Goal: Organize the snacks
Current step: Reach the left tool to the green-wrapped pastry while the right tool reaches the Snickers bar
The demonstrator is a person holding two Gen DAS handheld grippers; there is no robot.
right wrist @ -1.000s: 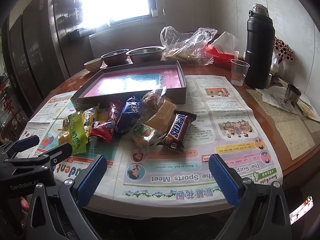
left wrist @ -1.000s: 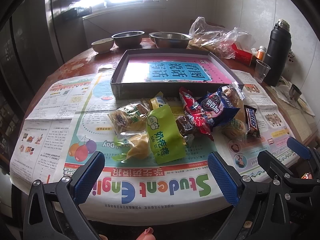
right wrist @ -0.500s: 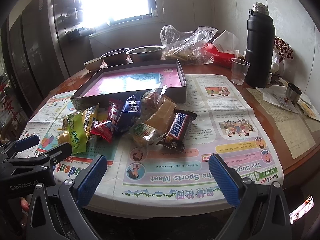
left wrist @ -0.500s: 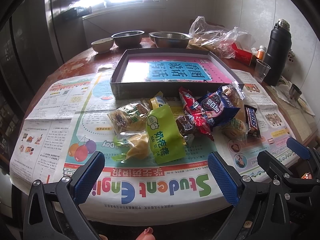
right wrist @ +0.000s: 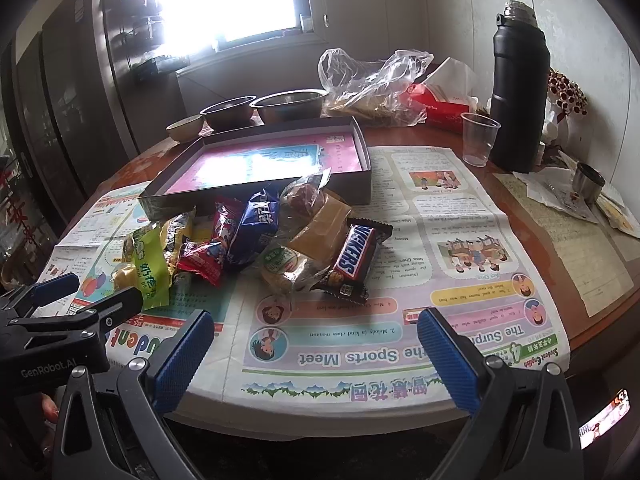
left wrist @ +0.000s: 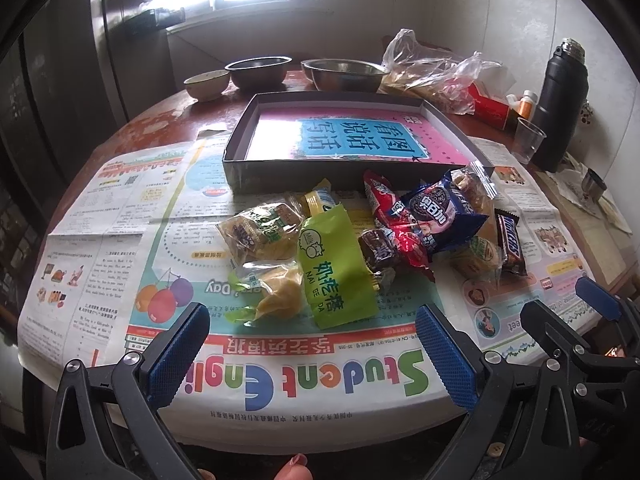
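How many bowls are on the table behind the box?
3, in a row at the table's far edge behind the box: a small pale bowl on the left, a dark metal bowl in the middle, and a wider metal bowl beside the plastic bag.

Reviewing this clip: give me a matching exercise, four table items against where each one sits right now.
Items:
1. Snickers bar
2. green snack packet
3. clear plastic cup
4. shallow box

Places:
A. beside the black flask
B. right edge of the snack pile
C. behind the snack pile
D. pile's near left, on the newspaper

Pairs: 1-B, 2-D, 3-A, 4-C
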